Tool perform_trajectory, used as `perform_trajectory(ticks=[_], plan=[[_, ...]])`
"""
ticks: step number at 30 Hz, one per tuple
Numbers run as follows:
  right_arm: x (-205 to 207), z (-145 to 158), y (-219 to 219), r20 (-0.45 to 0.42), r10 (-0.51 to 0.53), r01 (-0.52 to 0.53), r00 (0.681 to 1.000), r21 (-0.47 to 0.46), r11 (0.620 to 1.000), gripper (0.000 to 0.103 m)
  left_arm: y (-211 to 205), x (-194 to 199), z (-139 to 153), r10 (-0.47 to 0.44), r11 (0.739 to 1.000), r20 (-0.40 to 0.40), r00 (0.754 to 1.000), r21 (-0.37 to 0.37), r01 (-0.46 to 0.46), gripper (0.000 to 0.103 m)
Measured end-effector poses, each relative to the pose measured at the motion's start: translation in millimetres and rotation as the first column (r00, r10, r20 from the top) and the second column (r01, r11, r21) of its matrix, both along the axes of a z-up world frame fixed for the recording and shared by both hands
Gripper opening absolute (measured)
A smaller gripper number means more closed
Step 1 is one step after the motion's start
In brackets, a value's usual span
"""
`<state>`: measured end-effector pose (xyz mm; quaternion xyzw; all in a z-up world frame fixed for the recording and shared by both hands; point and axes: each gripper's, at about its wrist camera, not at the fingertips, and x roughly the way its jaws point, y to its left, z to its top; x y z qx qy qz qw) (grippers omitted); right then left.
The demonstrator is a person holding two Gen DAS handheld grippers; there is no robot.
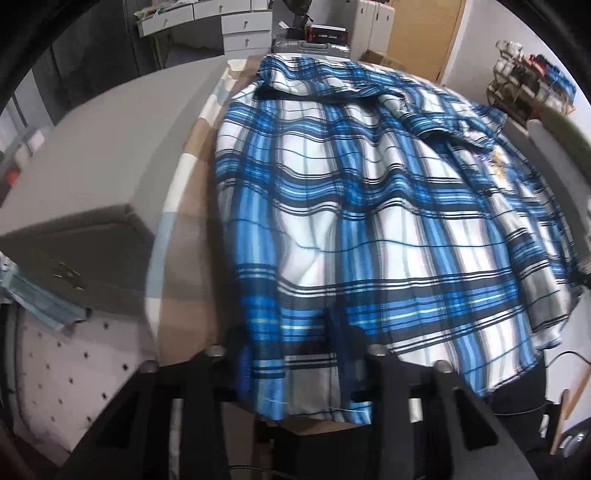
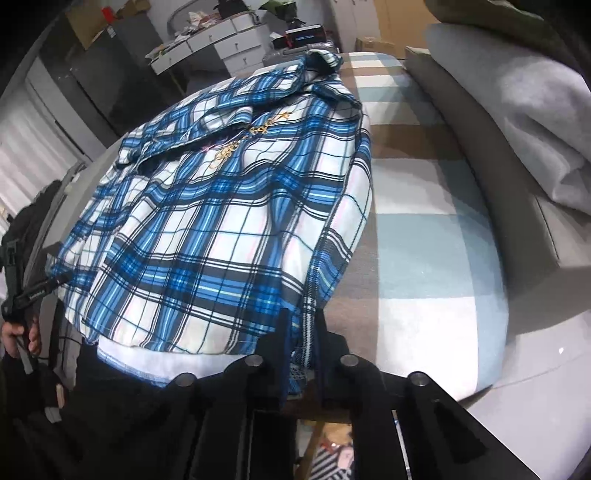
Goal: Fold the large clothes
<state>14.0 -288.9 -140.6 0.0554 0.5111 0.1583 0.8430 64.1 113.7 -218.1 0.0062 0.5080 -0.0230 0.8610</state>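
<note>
A blue, white and black plaid shirt [image 1: 369,206] lies spread on a checked cloth over the table, collar at the far end. My left gripper [image 1: 295,354] is at the shirt's near hem, its fingers closed on the fabric. The same shirt [image 2: 221,221] shows in the right wrist view, with gold embroidery near the chest. My right gripper [image 2: 301,332] is shut on the near right hem corner, fabric pinched between its fingers. The left gripper [image 2: 37,291] also shows at the shirt's left edge, held by a hand.
The checked tablecloth [image 2: 424,251] lies bare to the right of the shirt. A grey cushion or bedding [image 2: 535,129] is at the far right. A grey box [image 1: 92,166] stands left of the table. White drawers [image 1: 240,26] and boxes stand behind.
</note>
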Motion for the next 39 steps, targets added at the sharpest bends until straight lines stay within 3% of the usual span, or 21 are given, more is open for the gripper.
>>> perform_trajectory(ticks=[1, 3, 8, 13, 18, 23, 28, 32, 37, 39], plan=[[0.0, 1.1, 1.6, 0.005, 0.002, -0.002, 1.000, -0.010, 1.000, 0.006, 2.1, 0.7, 0.1, 0.001, 1.000, -0.001, 1.000, -0.001, -0.001, 0.009], [1.3, 2.6, 0.4, 0.006, -0.008, 0.008, 1.000, -0.010, 1.000, 0.005, 6.0, 2.8, -0.5, 0.005, 0.999, -0.012, 1.000, -0.034, -0.006, 0.003], [-4.5, 19.1, -6.2, 0.050, -0.041, 0.041, 0.998, 0.013, 0.999, 0.004, 20.4, -5.7, 5.4, 0.004, 0.993, -0.050, 0.999, -0.116, -0.010, 0.001], [-25.3, 38.1, -28.0, 0.034, -0.087, 0.081, 0.996, 0.136, 0.987, 0.004, 31.3, -25.3, 27.8, -0.021, 0.985, -0.069, 0.997, -0.172, 0.009, 0.001], [-17.7, 70.7, -30.9, 0.045, -0.103, 0.087, 0.994, 0.263, 0.961, 0.004, 29.7, 14.1, 69.7, -0.080, 0.966, -0.029, 0.996, -0.249, 0.070, 0.001], [68.7, 121.4, -14.5, 0.047, -0.126, 0.103, 0.991, 0.336, 0.936, 0.005, 18.2, 114.1, 118.1, -0.129, 0.939, -0.020, 0.991, -0.323, 0.115, 0.001], [181.1, 148.4, -5.1, -0.018, -0.188, 0.187, 0.982, 0.261, 0.947, 0.008, 14.3, 238.0, 122.6, -0.083, 0.933, -0.144, 0.986, -0.359, 0.026, 0.001], [274.9, 130.9, -7.6, -0.149, -0.250, 0.274, 0.957, 0.167, 0.947, 0.008, 28.8, 293.3, 89.4, -0.027, 0.913, -0.267, 0.963, -0.399, -0.085, 0.001], [339.4, 89.8, -16.7, -0.225, -0.311, 0.329, 0.923, 0.046, 0.943, 0.010, 57.6, 315.7, 54.5, 0.032, 0.905, -0.361, 0.932, -0.384, -0.180, 0.004], [357.6, 75.7, -22.7, -0.253, -0.320, 0.342, 0.913, 0.051, 0.938, 0.011, 74.7, 319.1, 39.6, 0.030, 0.862, -0.411, 0.911, -0.451, -0.232, 0.006]])
